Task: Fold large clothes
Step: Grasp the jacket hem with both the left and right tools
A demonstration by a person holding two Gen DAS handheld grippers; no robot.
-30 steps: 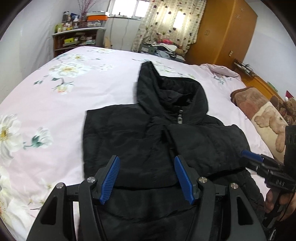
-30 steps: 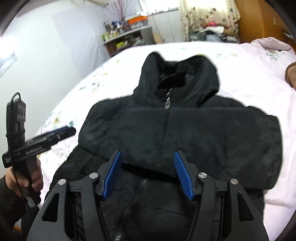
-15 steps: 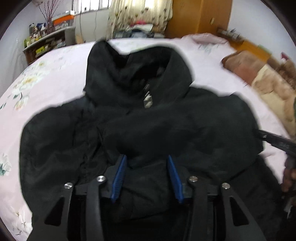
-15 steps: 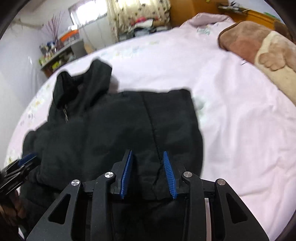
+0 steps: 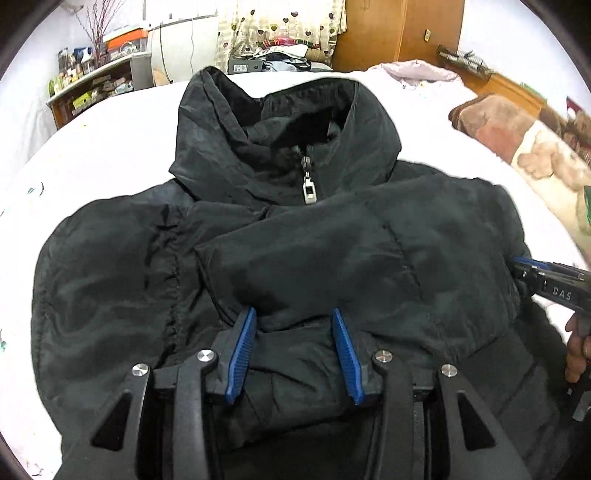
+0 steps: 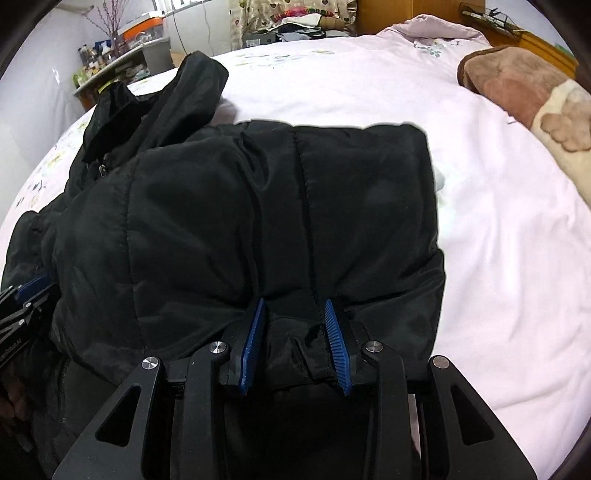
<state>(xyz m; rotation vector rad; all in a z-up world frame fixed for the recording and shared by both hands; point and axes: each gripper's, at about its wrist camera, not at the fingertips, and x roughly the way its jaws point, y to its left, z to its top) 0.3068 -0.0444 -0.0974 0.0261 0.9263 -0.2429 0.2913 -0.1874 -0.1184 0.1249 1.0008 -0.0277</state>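
The black hooded jacket (image 5: 295, 251) lies spread on the pale pink bed sheet (image 6: 498, 229), front up, its hood (image 5: 280, 122) pointing away toward the far end of the bed and its silver zipper pull (image 5: 309, 190) resting just below the collar. Its sleeves are folded across the chest, forming a thick band over the body. The left gripper (image 5: 293, 325) sits at the near edge of that band, close to the jacket's middle, its blue pads (image 5: 242, 354) narrowed onto a puffy fold of black cloth that bulges between them. The right gripper (image 6: 293, 314) is at the same near edge, further toward the jacket's side that faces the brown blanket (image 6: 528, 96); its blue pads (image 6: 336, 343) pinch a bunched ridge of fabric along a stitched seam. A hand holds each tool's handle beside the jacket. Beyond the hood stand a cluttered shelf (image 5: 96, 85), a heart-print curtain (image 5: 280, 22) and a wooden wardrobe (image 5: 399, 29).
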